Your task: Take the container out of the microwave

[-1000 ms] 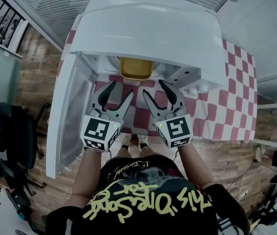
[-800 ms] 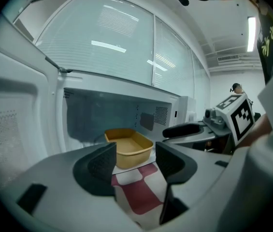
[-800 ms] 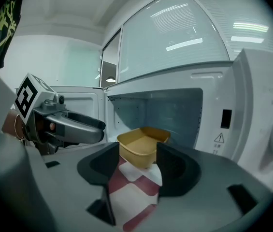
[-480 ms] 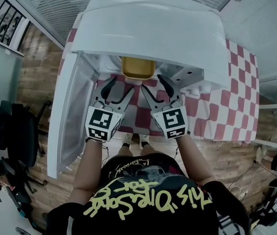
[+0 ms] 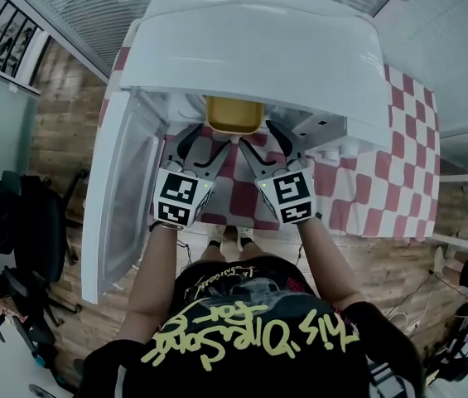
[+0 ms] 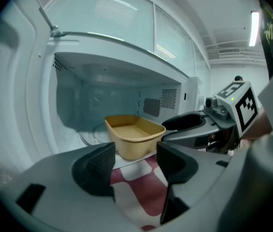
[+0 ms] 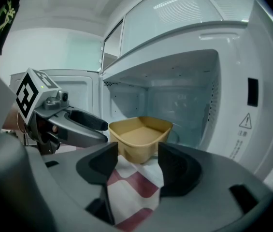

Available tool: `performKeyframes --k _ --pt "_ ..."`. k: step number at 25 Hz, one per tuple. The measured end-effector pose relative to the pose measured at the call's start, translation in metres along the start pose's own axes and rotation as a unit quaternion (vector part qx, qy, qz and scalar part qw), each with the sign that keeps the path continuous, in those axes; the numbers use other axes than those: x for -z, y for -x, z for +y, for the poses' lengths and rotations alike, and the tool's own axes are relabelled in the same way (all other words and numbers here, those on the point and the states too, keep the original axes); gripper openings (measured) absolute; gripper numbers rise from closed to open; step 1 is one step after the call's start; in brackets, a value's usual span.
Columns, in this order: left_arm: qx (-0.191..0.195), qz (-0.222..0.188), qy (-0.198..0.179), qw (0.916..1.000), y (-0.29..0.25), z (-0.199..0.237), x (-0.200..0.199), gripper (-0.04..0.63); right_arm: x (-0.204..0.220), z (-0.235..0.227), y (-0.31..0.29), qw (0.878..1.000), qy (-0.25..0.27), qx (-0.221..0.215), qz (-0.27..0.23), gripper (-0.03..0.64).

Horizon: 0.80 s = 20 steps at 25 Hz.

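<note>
Toward the desk's (image 5: 383,222) left end, on a red-and-white checked cloth (image 5: 399,139): a white microwave (image 5: 250,52), door (image 5: 122,189) swung wide out to the left. Just right of that door, left tongs (image 5: 207,143), held over the cloth strip along the desk's near edge, spread wide, having just been opening, only cloth between the pads, gripping nothing. Dead centre, inside the cavity mouth, a tan rectangular container (image 5: 233,114), upright on the glass turntable (image 6: 89,135), near both pairs of tips yet apart from them, inside bare. Right of it, right tongs (image 5: 258,139), likewise spread wide and just been opening, cloth and the container's front wall showing through the gap, clamping nothing. Farther right, the microwave's right side, then more checked cloth running to the desk's right edge.
</note>
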<state>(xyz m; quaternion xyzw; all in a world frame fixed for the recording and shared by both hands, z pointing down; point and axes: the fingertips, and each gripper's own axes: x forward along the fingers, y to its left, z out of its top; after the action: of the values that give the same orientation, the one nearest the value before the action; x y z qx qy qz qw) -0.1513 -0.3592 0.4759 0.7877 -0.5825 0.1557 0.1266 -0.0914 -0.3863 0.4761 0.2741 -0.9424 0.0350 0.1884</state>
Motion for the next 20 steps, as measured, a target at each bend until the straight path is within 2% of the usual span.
performKeyframes --k 9,20 --pt "0.005 0.015 -0.007 0.9998 -0.011 0.006 0.009 0.256 0.009 0.001 -0.013 1.0 0.005 -0.005 0.01 0.25" --pt "0.017 0.019 -0.013 0.9996 -0.019 0.007 0.012 0.246 0.008 0.001 -0.021 1.0 -0.015 -0.005 0.01 0.25"
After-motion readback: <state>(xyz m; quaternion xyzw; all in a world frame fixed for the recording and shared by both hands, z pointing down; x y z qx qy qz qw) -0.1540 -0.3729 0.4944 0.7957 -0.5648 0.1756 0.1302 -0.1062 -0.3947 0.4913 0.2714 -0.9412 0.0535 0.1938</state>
